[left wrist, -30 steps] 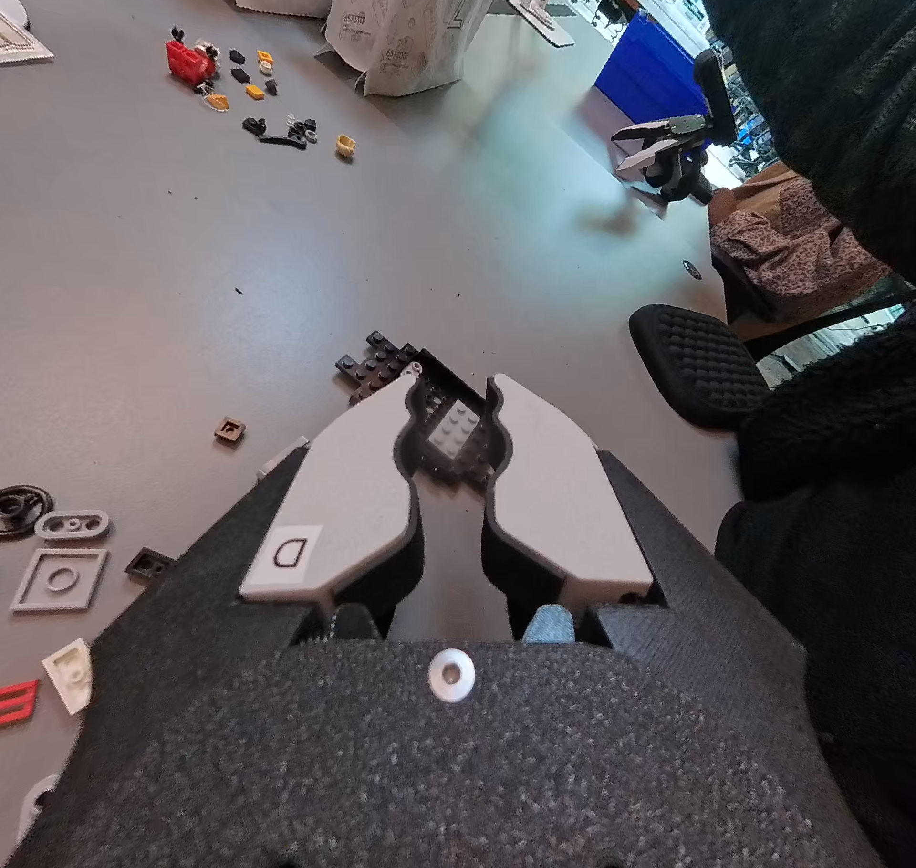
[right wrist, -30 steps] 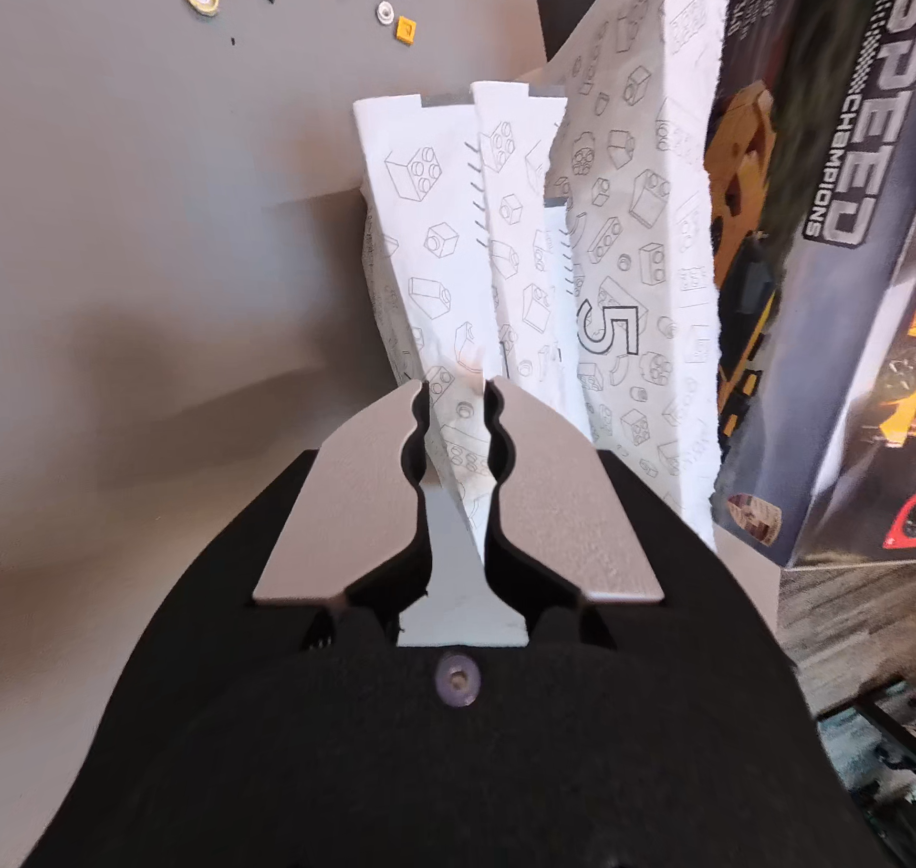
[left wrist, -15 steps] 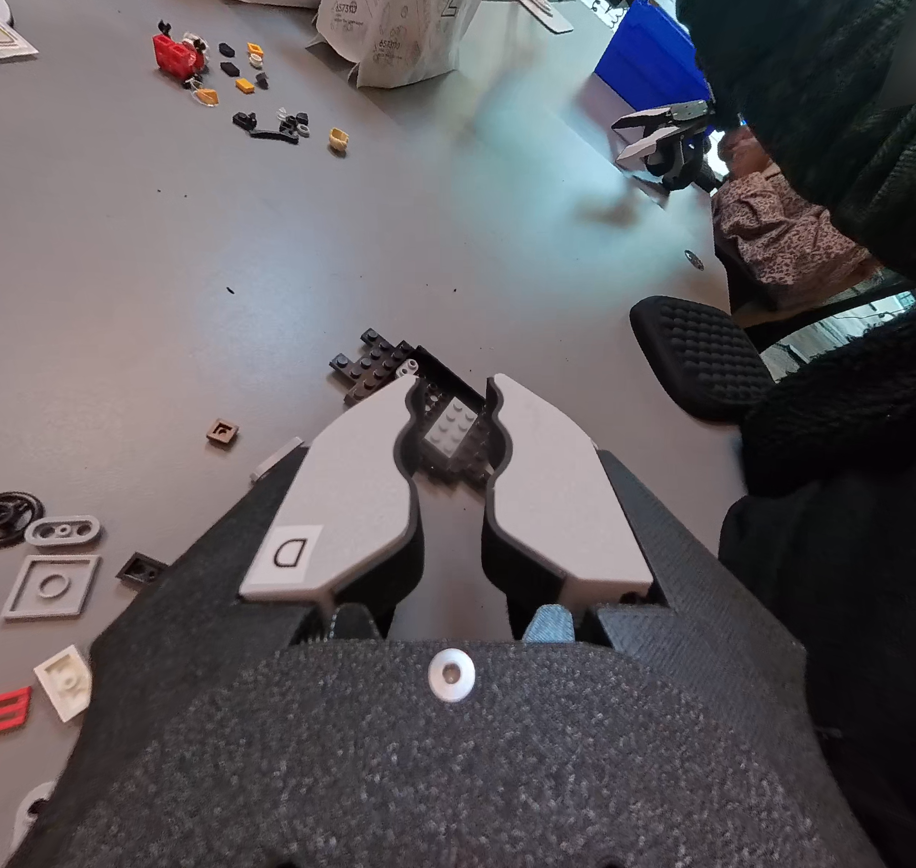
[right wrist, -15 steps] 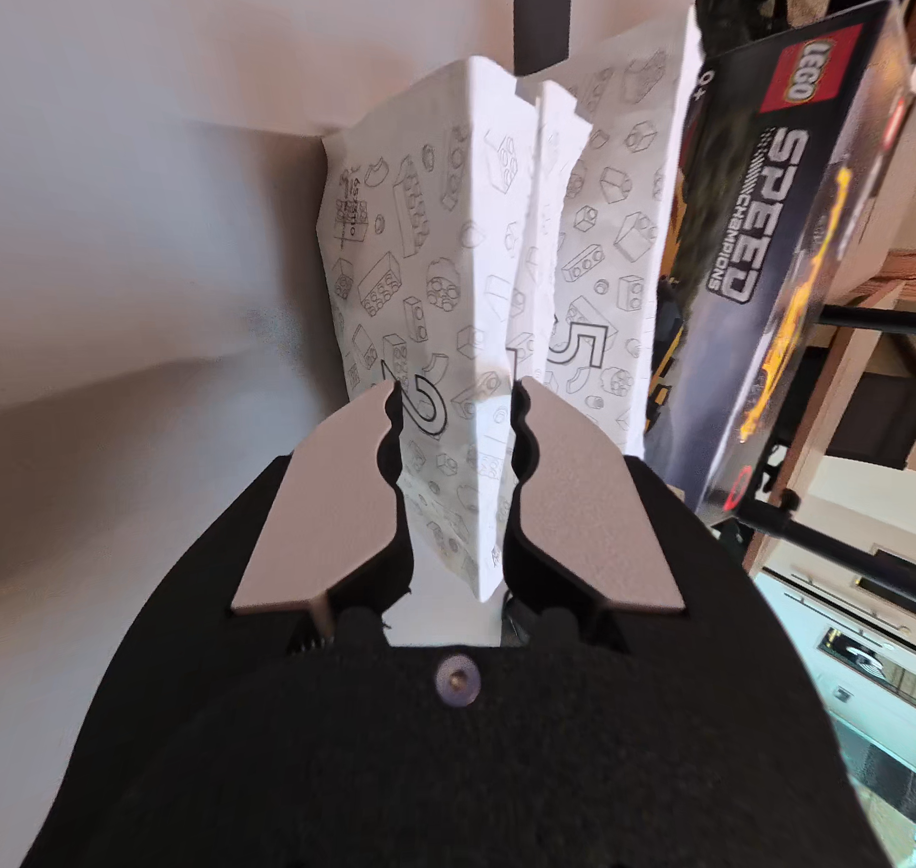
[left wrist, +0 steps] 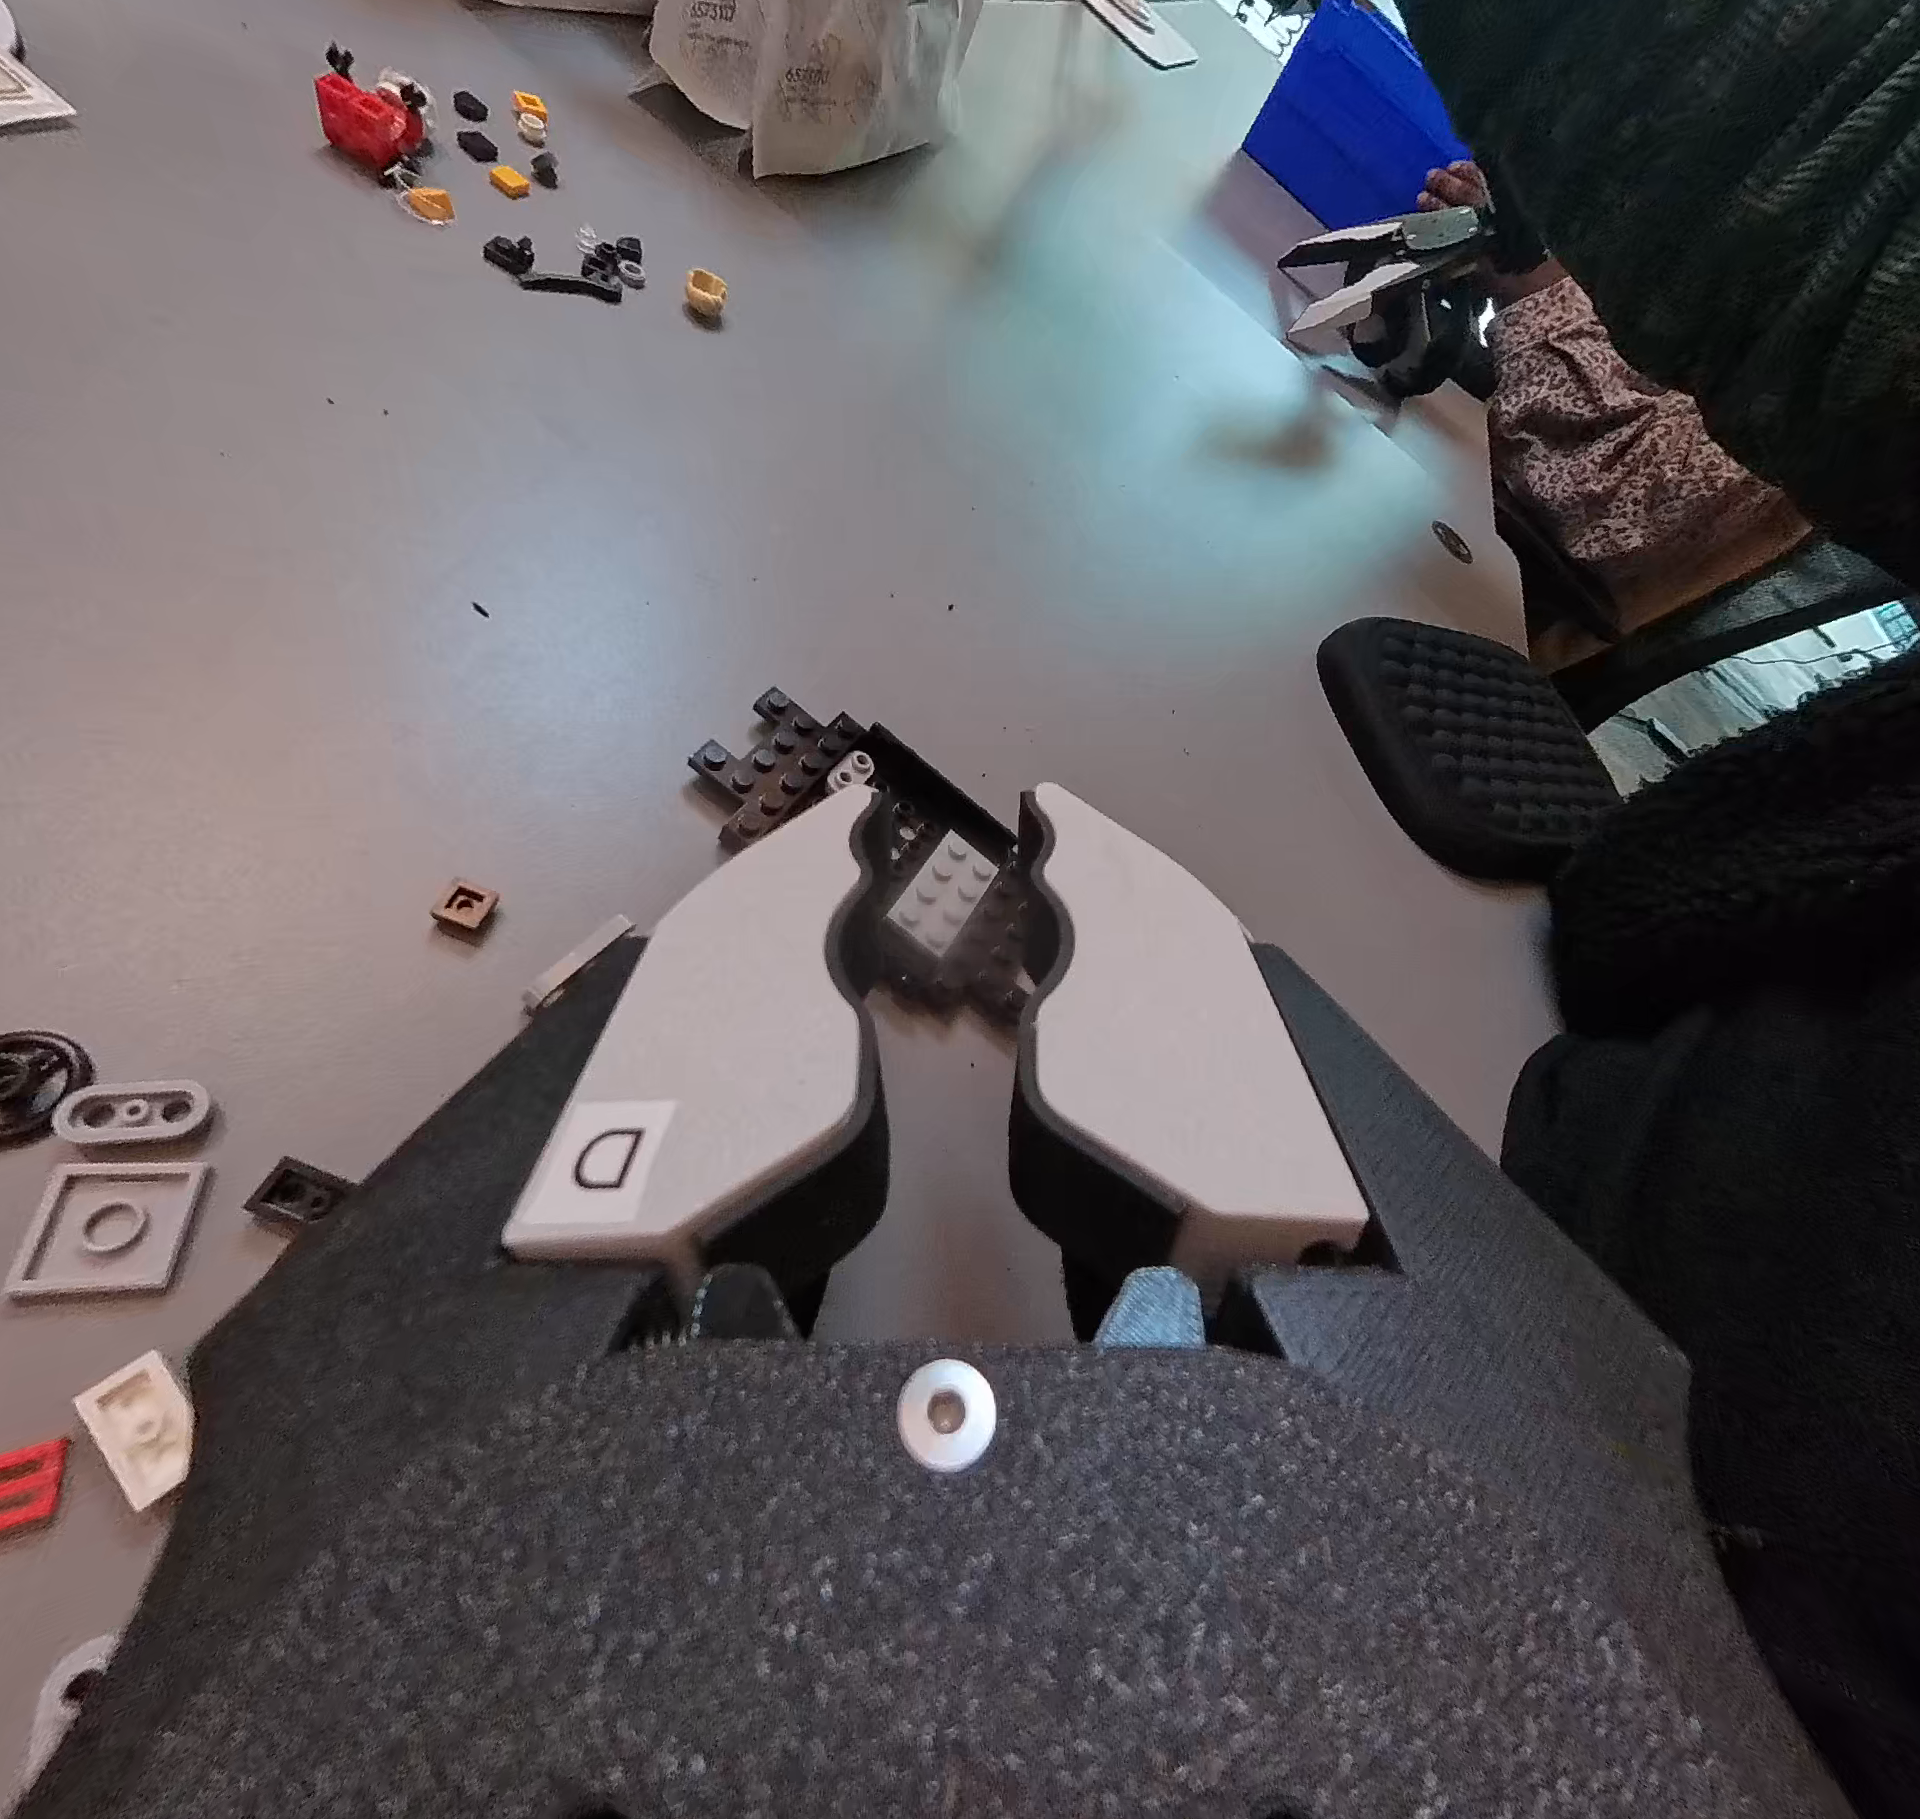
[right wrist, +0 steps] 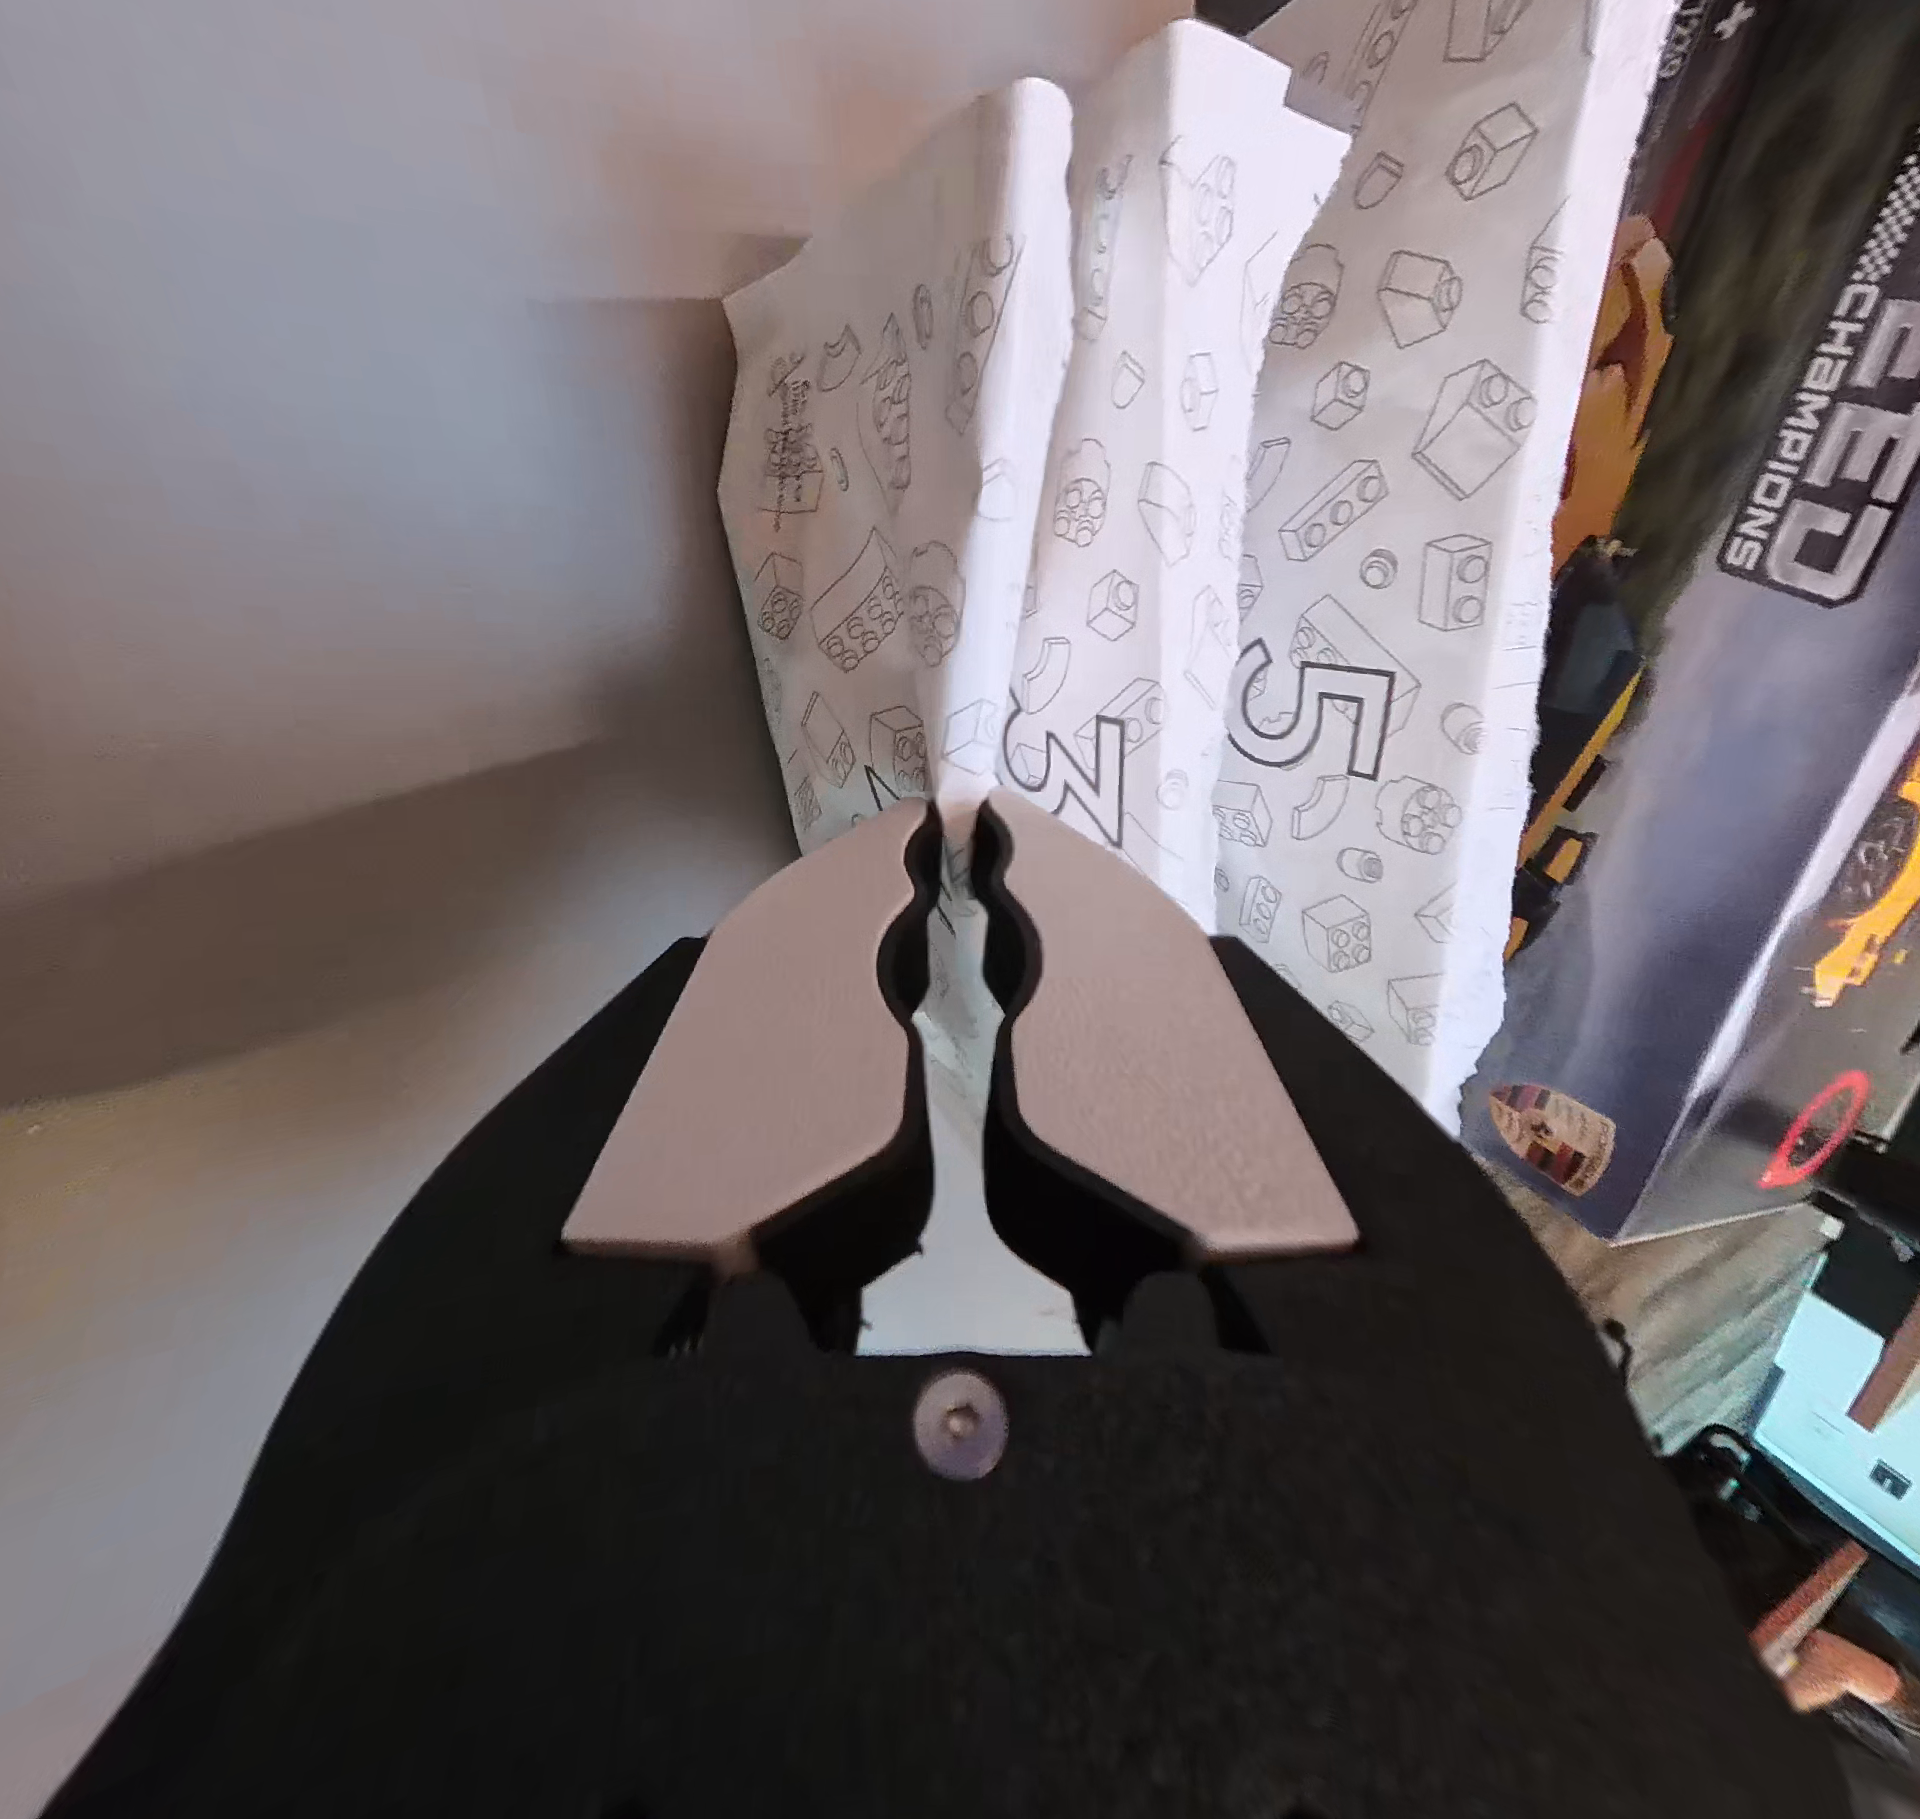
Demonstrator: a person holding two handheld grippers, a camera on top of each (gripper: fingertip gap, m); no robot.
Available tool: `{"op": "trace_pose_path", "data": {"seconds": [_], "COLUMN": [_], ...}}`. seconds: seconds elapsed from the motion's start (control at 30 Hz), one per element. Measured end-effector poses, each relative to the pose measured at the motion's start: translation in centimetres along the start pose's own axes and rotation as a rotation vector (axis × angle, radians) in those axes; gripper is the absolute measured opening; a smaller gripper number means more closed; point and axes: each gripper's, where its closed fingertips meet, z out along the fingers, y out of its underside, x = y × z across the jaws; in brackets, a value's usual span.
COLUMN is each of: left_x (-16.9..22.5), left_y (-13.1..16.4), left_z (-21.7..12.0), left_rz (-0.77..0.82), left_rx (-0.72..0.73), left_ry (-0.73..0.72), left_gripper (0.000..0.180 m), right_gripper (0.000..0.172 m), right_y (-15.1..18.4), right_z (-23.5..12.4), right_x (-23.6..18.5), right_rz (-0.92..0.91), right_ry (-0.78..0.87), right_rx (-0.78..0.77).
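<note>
Left tongs (left wrist: 951,834) clamped on a black brick chassis (left wrist: 940,922) carrying a grey brick (left wrist: 948,891); both fingers (left wrist: 764,980) pressed against its sides. Chassis front plate (left wrist: 774,767) projecting beyond the fingertips, low over the counter (left wrist: 520,543). Just left of the tongs: small brown tile (left wrist: 464,907) and a pale strip (left wrist: 577,959) partly under the finger. At the near left edge: grey frame (left wrist: 104,1229), grey oval plate (left wrist: 132,1111), black wheel (left wrist: 31,1083), white slope (left wrist: 140,1426), red piece (left wrist: 26,1483), cut by the frame. Wide bare counter ahead of the chassis, unobstructed up to a far scatter of small parts: red block (left wrist: 358,112), black and orange bits (left wrist: 509,174), tan piece (left wrist: 704,294). Counter's right edge close beside the tongs, a black chair arm (left wrist: 1455,741) just beyond it. Farther right, a second tool (left wrist: 1382,283) over the counter edge, a blue bin (left wrist: 1351,128) behind.

Right tongs (right wrist: 956,813) closed on a fold of a white paper bag (right wrist: 883,574); paper pinched between the nearly meeting fingertips (right wrist: 1039,855). Two more printed bags (right wrist: 1382,522) standing touching on its right, then a dark box (right wrist: 1766,626) against them. Left of the bags, open bare counter (right wrist: 364,522); right side crowded, no clearance.
</note>
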Motion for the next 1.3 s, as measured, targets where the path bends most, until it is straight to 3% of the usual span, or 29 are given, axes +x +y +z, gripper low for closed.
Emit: {"op": "trace_pose_path", "data": {"seconds": [0.13,0.43,0.57,0.77,0.87,0.93,1.0,1.03,1.17,1.3], "left_x": [0.0,0.0,-0.1,-0.4,-0.5,-0.6,-0.7,-0.8,-1.2,-0.9], "left_y": [-0.1,-0.3,-0.5,-1.8,-3.0,-3.5,-3.9,-4.1,-4.4,-4.4], "left_z": [-0.1,-0.2,-0.3,-1.2,-2.1,-2.7,-3.2,-3.4,-3.9,-3.8], "left_rz": [-0.002,0.005,0.002,0.036,0.103,0.164,0.224,0.248,0.293,0.310], "left_rx": [0.007,0.014,0.029,0.107,0.169,0.196,0.215,0.221,0.231,0.229], "left_ry": [0.000,-0.005,-0.010,-0.048,-0.097,-0.145,-0.200,-0.228,-0.291,-0.294], "left_gripper": [0.022,0.021,0.021,0.016,0.011,0.008,0.007,0.007,0.007,0.007], "right_gripper": [0.018,0.024,0.029,0.037,0.051,0.041,0.006,0.000,0.000,0.000], "right_y": [-0.1,-1.1,-4.0,-9.4,-11.0,-12.2,-13.5,-14.0,-15.9,-19.1], "right_z": [-0.5,-2.3,-5.5,-15.4,-18.5,-19.1,-19.7,-20.0,-20.1,-18.2], "right_x": [0.0,0.1,1.1,4.1,4.1,3.3,2.1,1.5,-1.4,-6.0], "right_rz": [0.035,0.074,0.104,0.240,0.368,0.466,0.536,0.575,0.773,0.811], "right_ry": [0.013,0.103,0.220,0.646,0.745,0.724,0.709,0.712,0.669,0.563], "right_rx": [0.003,0.086,0.250,0.660,0.831,0.932,1.049,1.109,1.237,1.216]}}
